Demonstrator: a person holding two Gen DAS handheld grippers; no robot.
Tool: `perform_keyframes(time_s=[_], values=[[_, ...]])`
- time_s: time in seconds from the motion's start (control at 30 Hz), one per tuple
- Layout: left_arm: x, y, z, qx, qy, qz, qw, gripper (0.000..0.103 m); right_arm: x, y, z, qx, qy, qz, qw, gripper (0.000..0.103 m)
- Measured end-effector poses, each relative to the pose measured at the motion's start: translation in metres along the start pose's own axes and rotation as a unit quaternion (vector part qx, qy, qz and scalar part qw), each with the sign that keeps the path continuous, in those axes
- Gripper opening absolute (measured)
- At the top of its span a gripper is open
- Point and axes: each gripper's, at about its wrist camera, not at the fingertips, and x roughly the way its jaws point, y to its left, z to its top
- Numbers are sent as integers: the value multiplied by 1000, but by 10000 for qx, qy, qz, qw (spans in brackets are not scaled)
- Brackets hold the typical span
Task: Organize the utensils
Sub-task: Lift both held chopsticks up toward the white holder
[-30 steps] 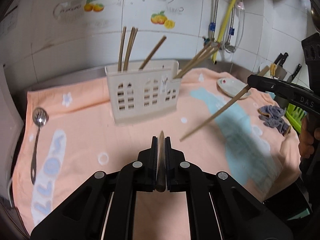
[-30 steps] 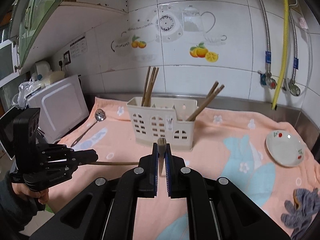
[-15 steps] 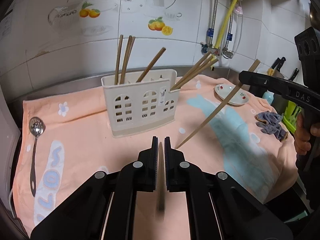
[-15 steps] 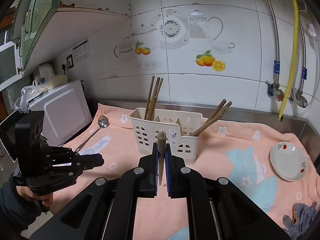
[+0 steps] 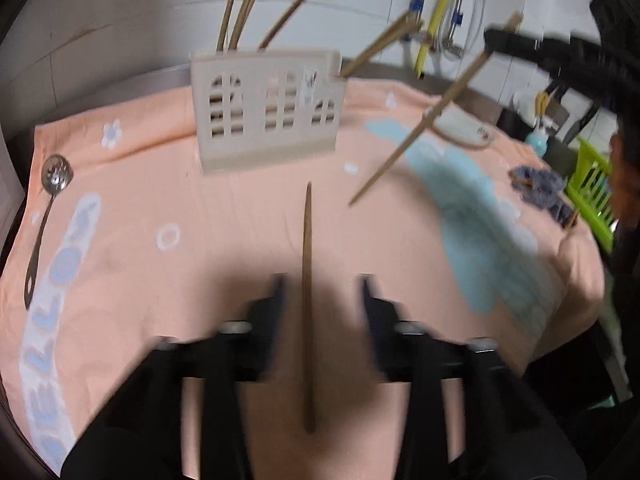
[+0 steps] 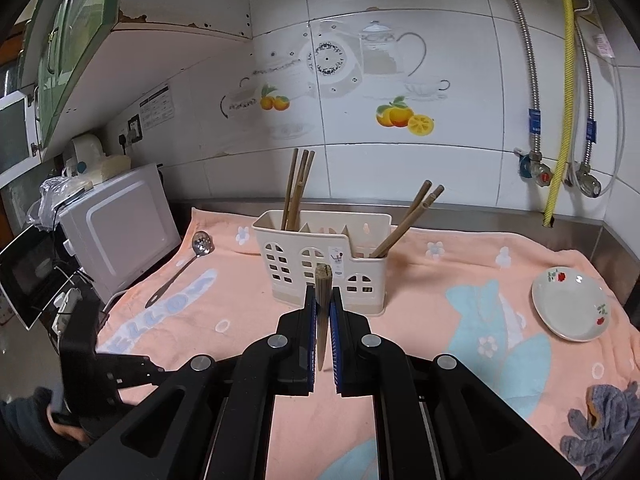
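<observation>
Left gripper: my black two-finger left gripper [image 5: 322, 294] has just been opening over the counter; its jaws stand apart, blurred, with a slim brown wooden chopstick [image 5: 307, 304] between them and neither finger touching it that I can see.
Loose chopstick: it runs lengthwise up the gap, tip toward the holder, over the peach towel with pale blue lettering [image 5: 168, 216]; whether it rests on the cloth I cannot tell.
Right gripper: my black right gripper with blue pads [image 6: 323, 312] is clamped on a second brown wooden chopstick [image 6: 322, 280], blunt end poking up past the fingertips.
Same stick, left camera: it slants down and left from the right gripper's tip, its point in the air above the towel.
Spoon: a steel slotted spoon [image 5: 48, 208] lies on the towel's left edge, well apart from both grippers.
Holder: a cream plastic utensil caddy with arched window cut-outs [image 6: 320, 256] stands upright mid-towel; three chopsticks stand nearly upright in its left compartment [image 6: 298, 188], more lean out of its right [image 6: 408, 220].
Saucer: a white flower-printed dish [image 6: 570, 304] sits on the towel's right.
Cloth: a crumpled grey-blue rag [image 6: 600, 428] lies at the near right corner.
Backdrop: white wall tiles with orange-fruit decals [image 6: 404, 118].
</observation>
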Motion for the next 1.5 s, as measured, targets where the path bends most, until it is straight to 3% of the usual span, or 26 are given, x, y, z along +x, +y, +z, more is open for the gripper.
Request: perform_keyframes(time_s=[0.1,0.2,0.5,0.63,0.8,1.2,1.5], values=[[9,0,-11,5,147,-31,9999,49,0,0,-2,7,17,-4,10000,6],[18,6,-21,-126,336,-93,9993,28,1,-1,-3,16,35,-11,10000,6],[25,9,-32,-222,497,-25,9985,21,6,1,-5,-5,86,8,10000,6],[26,4,-33,-69,495,222,9985,11,7,2,-5,-11,85,2,10000,6],[23,0,-29,66,466,414,9980,6,6,3,-4,-31,69,23,10000,6],[-31,12,49,129,-554,224,9981,6,3,4,34,-250,-121,16,9996,6],[-54,5,111,575,-1073,399,9918,6,6,-5,91,-319,-304,82,9990,6]])
